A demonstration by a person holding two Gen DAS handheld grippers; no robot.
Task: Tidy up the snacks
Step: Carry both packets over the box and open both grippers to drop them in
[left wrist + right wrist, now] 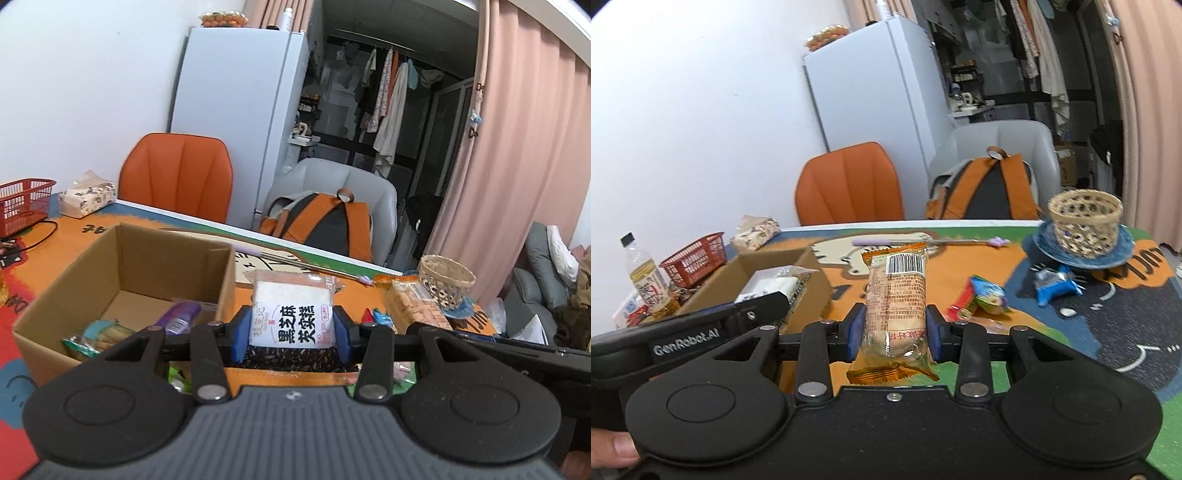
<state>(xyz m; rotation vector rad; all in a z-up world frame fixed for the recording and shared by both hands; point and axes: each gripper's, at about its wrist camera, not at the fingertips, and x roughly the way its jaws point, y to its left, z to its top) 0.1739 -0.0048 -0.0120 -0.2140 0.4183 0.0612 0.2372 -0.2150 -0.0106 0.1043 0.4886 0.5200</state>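
While both claws are carrying a snack clear of the desk (1071, 325), the relation that is governing the coming move is the bearing of the open brown cardboard box (122, 266) from each load. The left claw (291, 332) is clamping its blue pads on the sides of a white, clear-wrapped black-sesame cake packet (291, 314), which is standing upright between them. In the left wrist view the box is lying just to the left of and beyond that packet, its mouth facing up, with a purple wrapper (179, 315) and other snacks already lying inside.

The right claw (892, 330) is clamping on an orange-trimmed clear pastry packet (895, 306), whose long axis is running forward along the fingers. From this claw the box is lying further left, with the left claw standing between. The left load is therefore judged nearer to the box. Loose blue wrapped snacks (1056, 286) are waiting on the desk to the right.
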